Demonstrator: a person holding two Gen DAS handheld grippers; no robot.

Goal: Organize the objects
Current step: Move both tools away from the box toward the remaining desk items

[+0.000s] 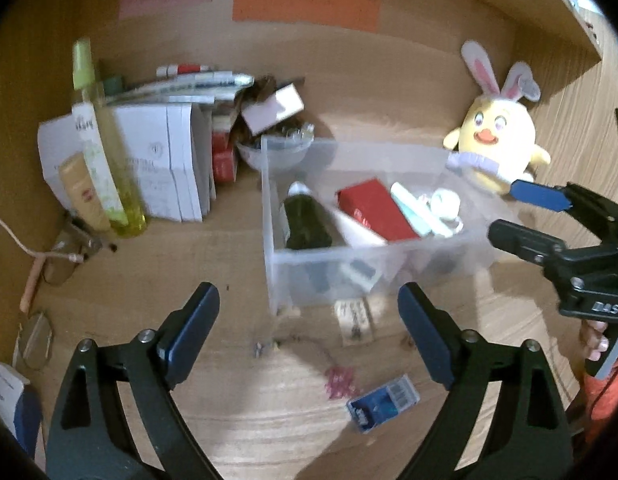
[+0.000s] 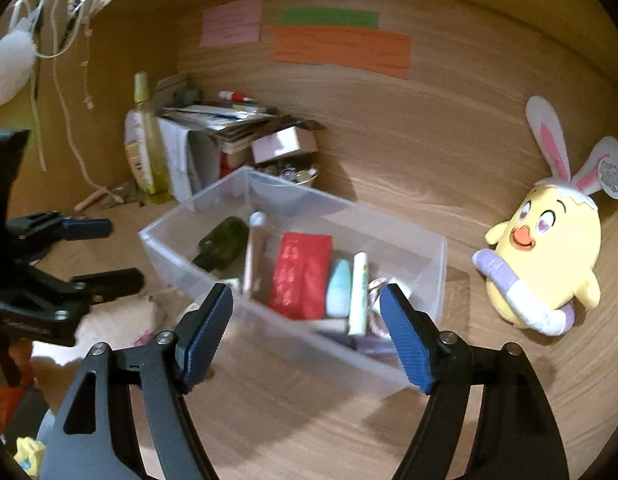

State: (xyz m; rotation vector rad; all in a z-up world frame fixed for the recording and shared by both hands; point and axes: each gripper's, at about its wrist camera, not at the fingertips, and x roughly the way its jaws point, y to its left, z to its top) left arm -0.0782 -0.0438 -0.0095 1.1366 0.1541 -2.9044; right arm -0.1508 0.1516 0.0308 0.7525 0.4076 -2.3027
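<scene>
Desktop point(image 1: 237, 240) clutter is sitting around a clear plastic bin point(image 1: 275, 240), which is lying with its long axis running left to right across the middle and already holding a dark green bottle point(image 1: 307, 222), a red box point(image 1: 375, 208) and pale tubes. Yellow chick plush point(image 2: 549, 260) is leaning by the bin's right end, nearer the right gripper point(image 2: 309, 332), whose jaws are hanging released and empty over the bin's near wall. Loose on the near edge, a small blue barcode box point(image 1: 383, 402) is lying just ahead and right of the left gripper point(image 1: 309, 336), likewise spread wide, holding nothing, probably its likeliest pick.
</scene>
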